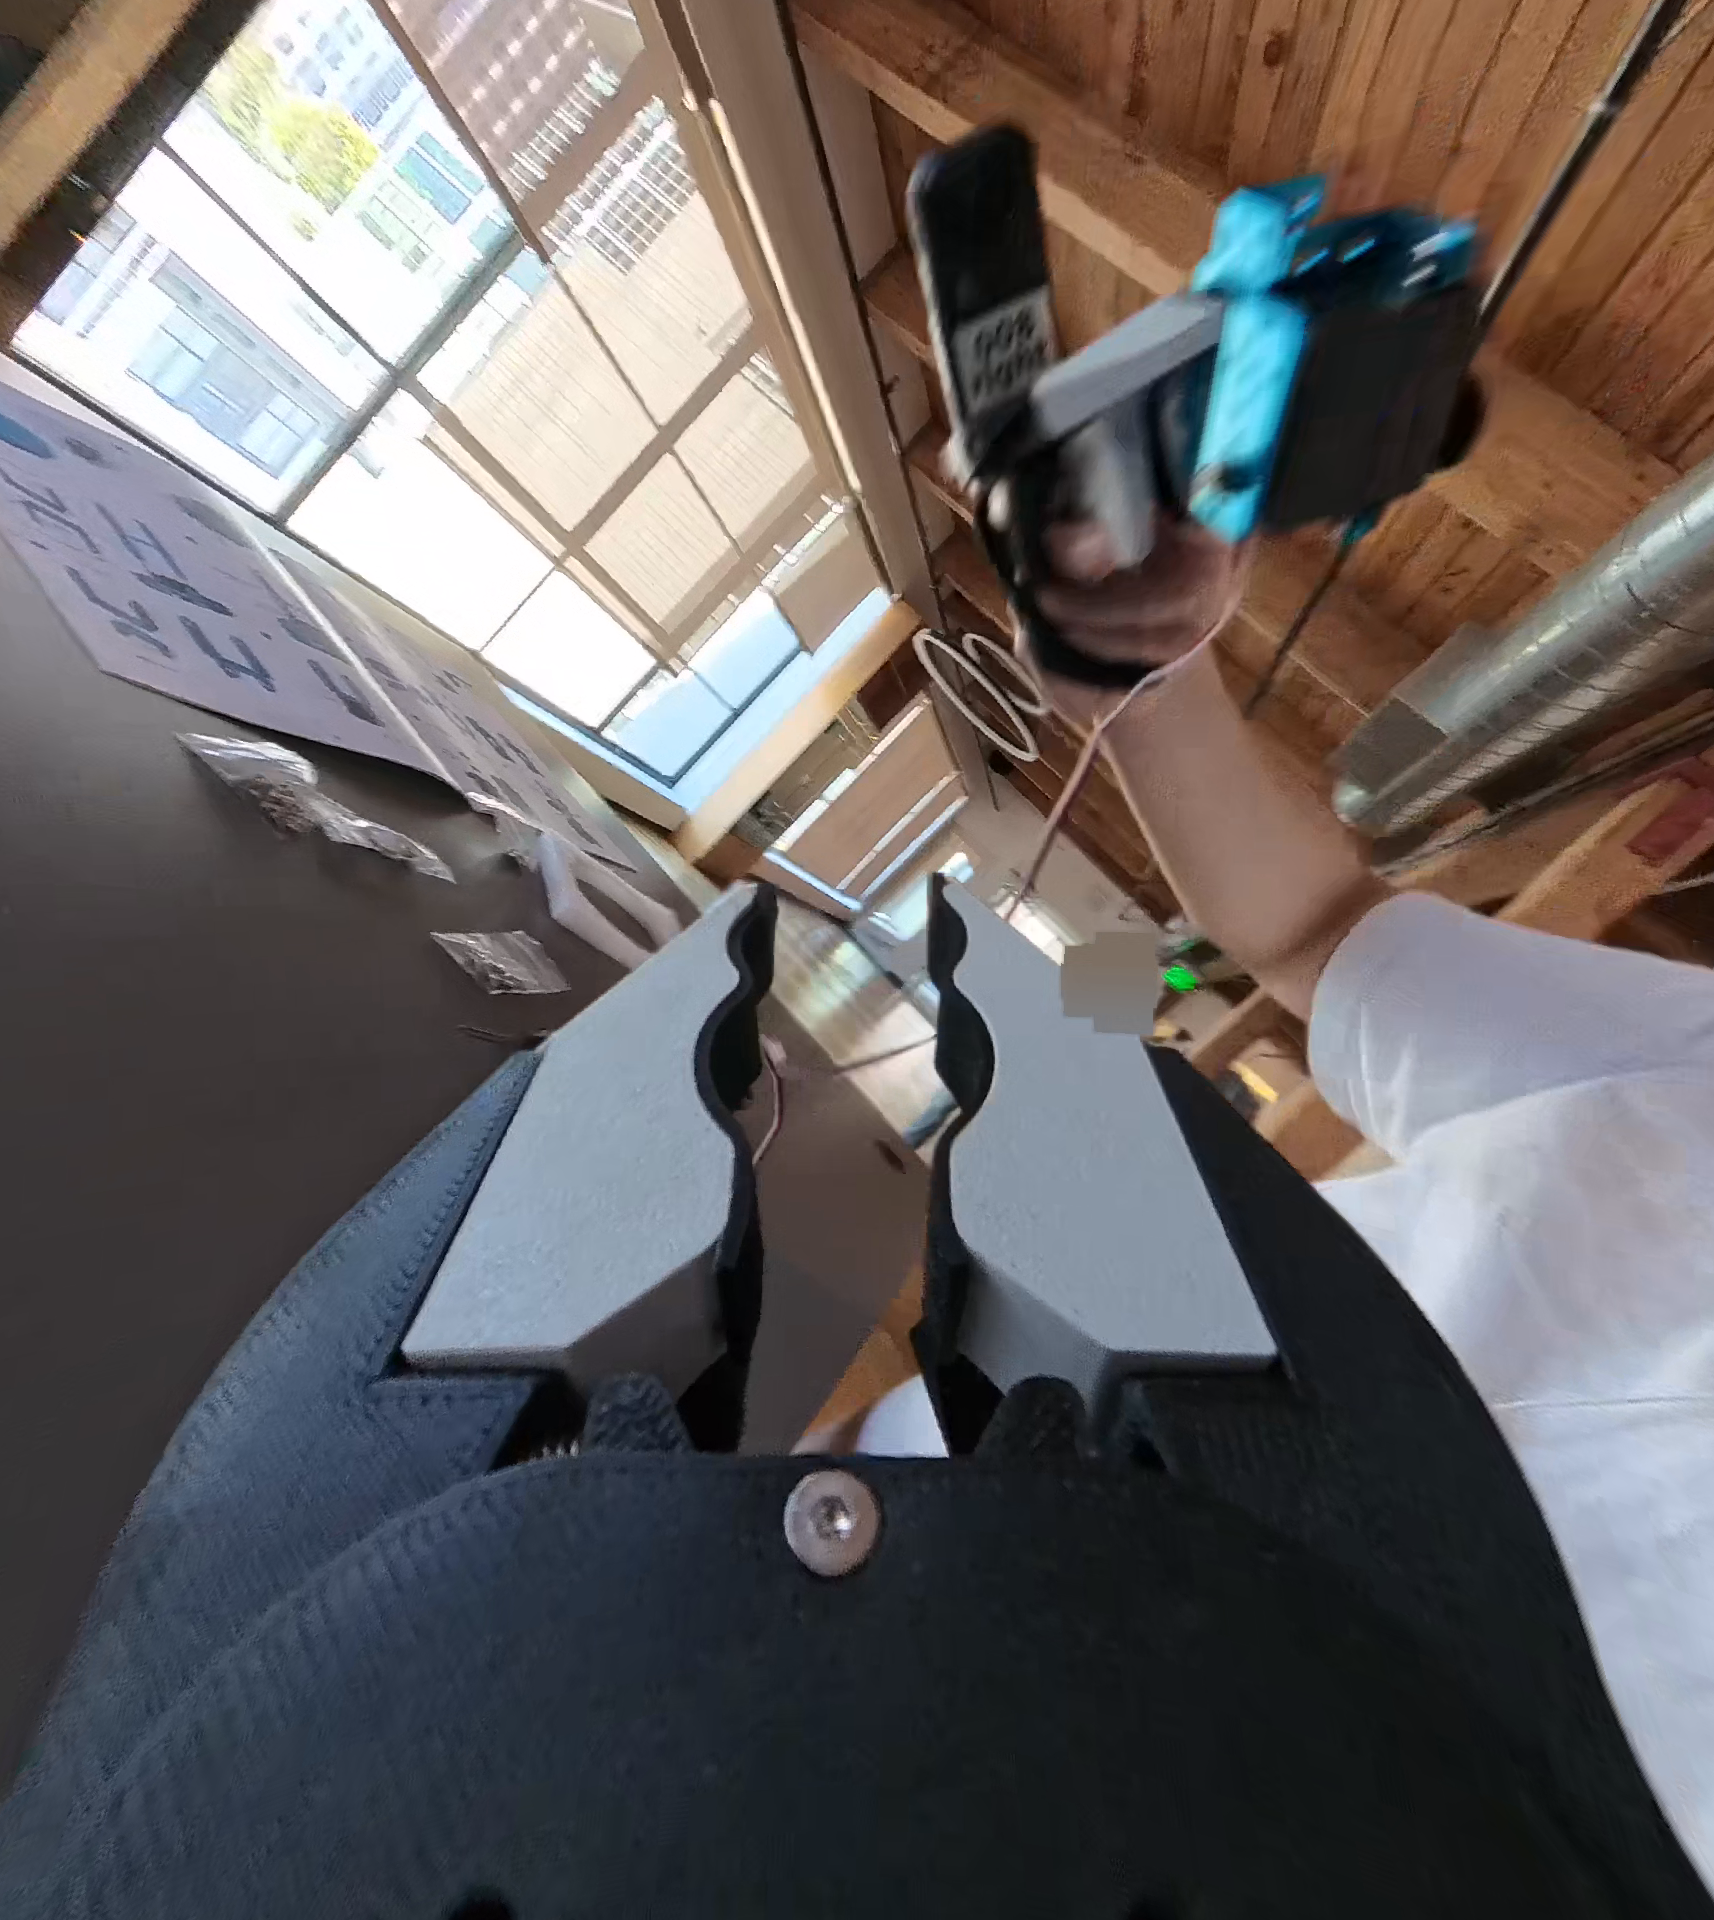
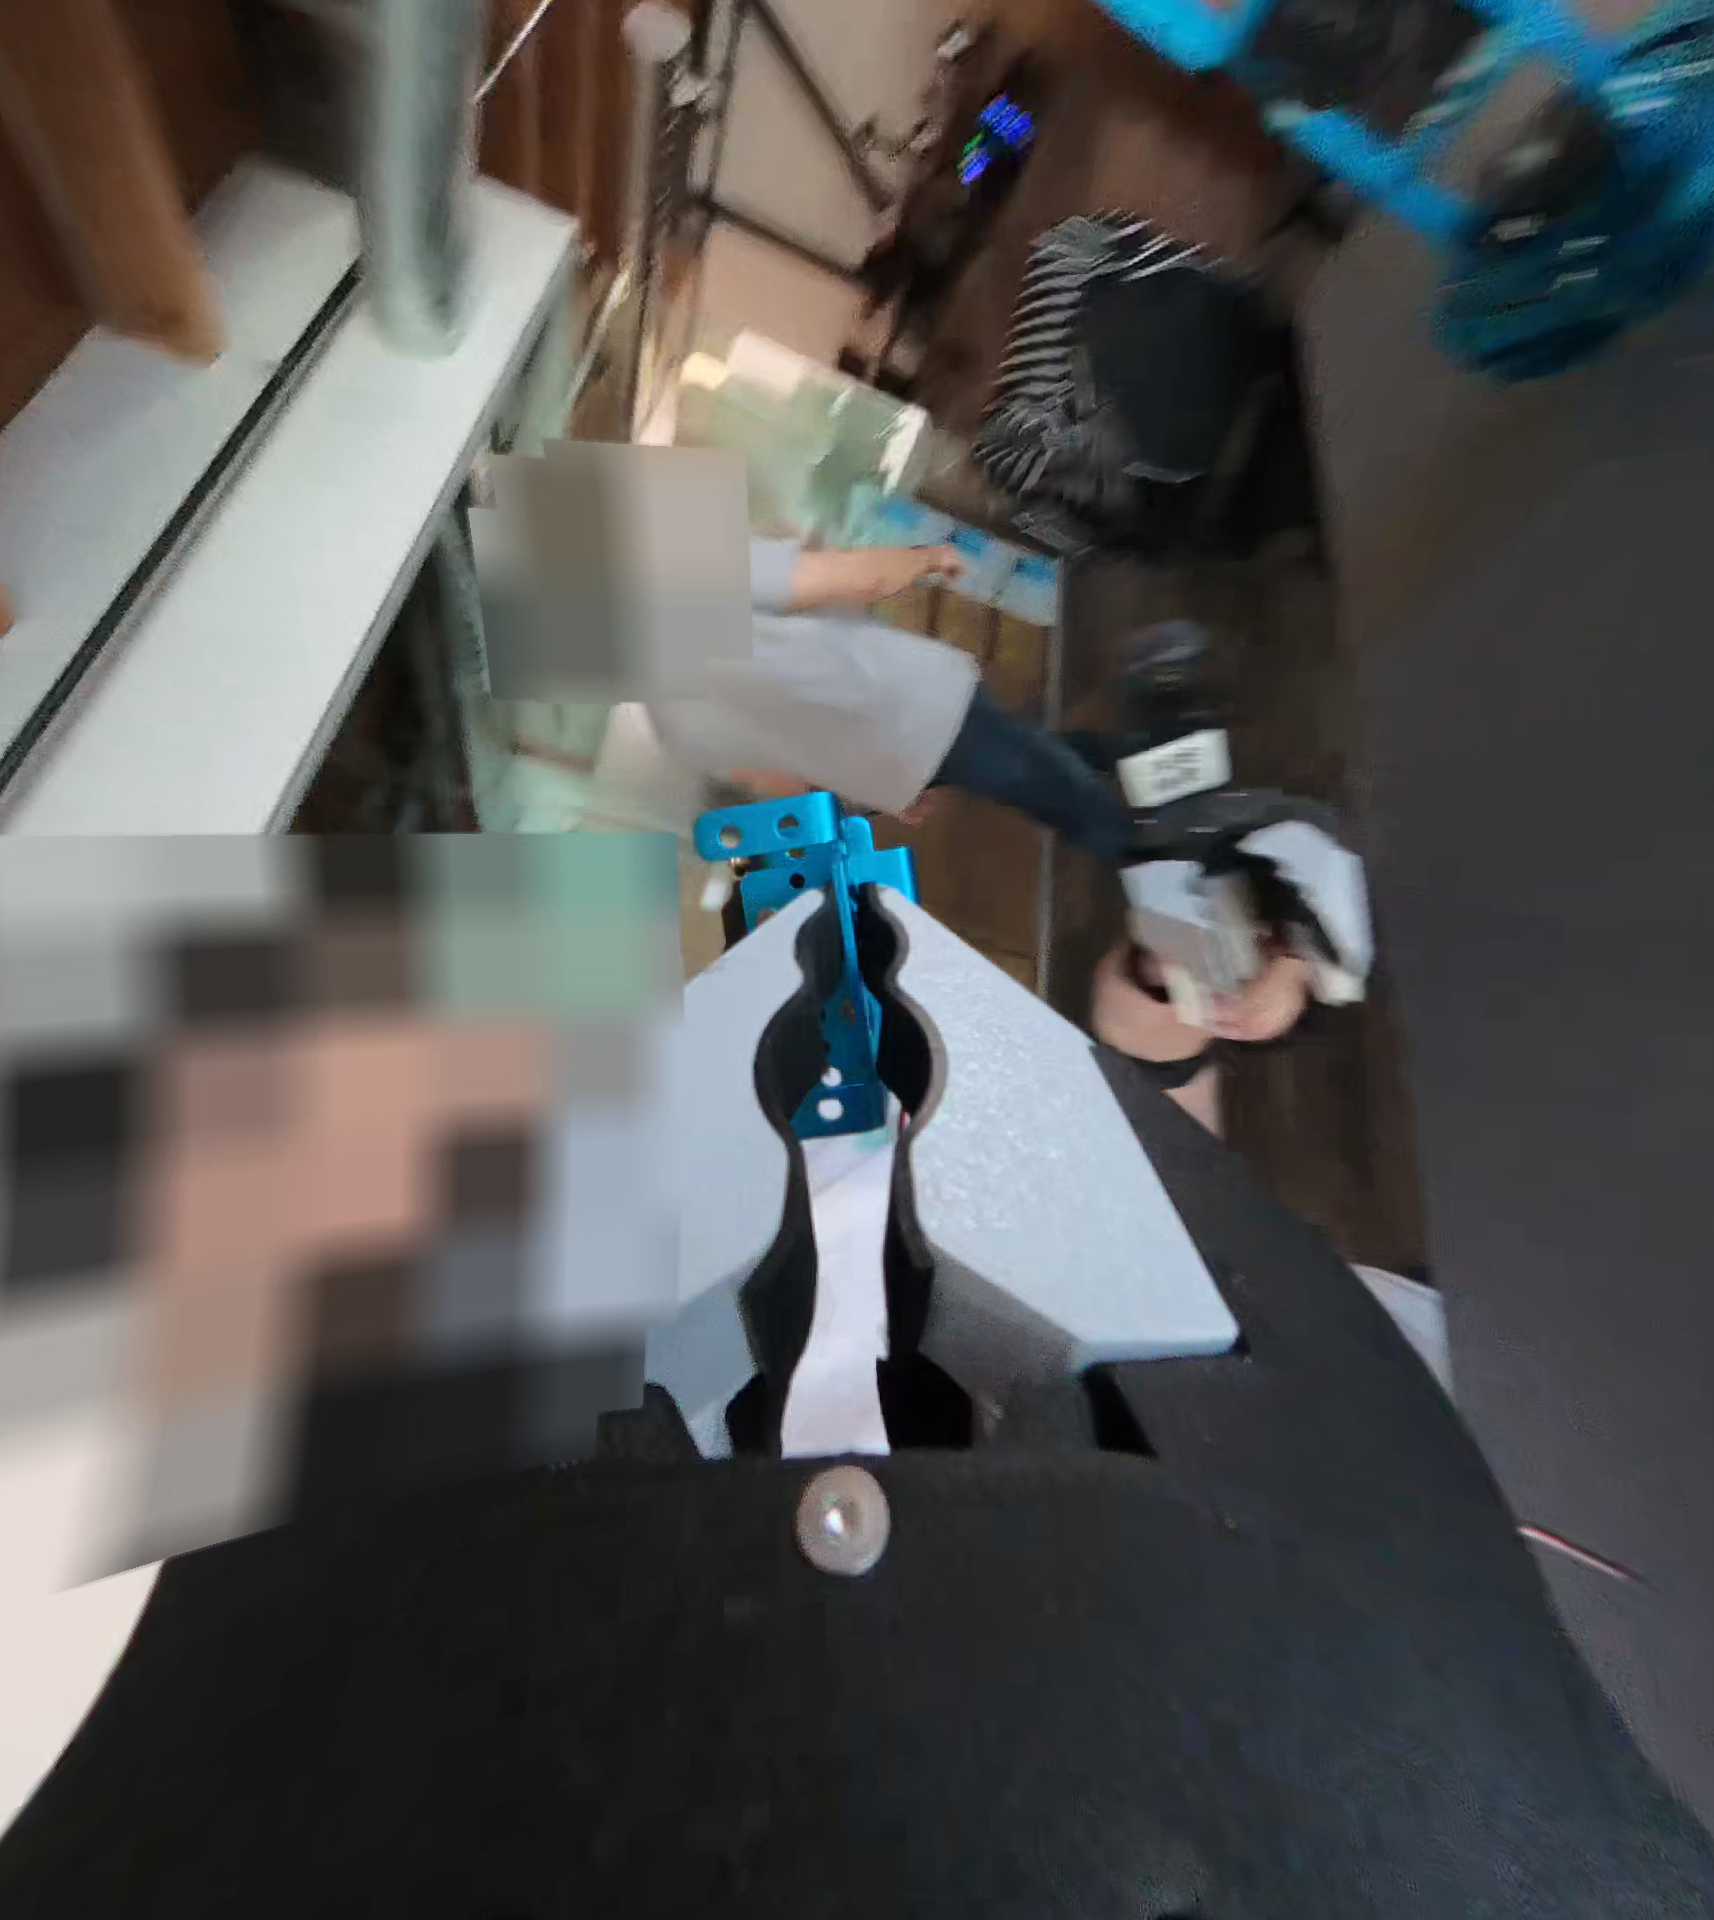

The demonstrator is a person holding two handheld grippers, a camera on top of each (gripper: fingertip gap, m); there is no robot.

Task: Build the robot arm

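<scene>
My left gripper (image 1: 853, 902) is open and empty, held over the edge of a dark table (image 1: 105, 1039). My right gripper (image 2: 858, 904) is shut on a blue metal bracket (image 2: 837, 997) with holes, which sticks out past the fingertips. In the left wrist view the right gripper (image 1: 1217, 353) is raised at the upper right in a hand, blurred, with blue metal parts (image 1: 1248, 395) and a black block (image 1: 1372, 416) at its front. In the right wrist view the left gripper (image 2: 1237, 914) shows farther off to the right, held in a hand.
A white board (image 1: 157, 582) with markings and several small silver bags (image 1: 500, 961) lie on the table. A blurred blue frame (image 2: 1518, 156) is at the top right of the right wrist view. A person's white sleeve (image 1: 1559, 1195) fills the right side.
</scene>
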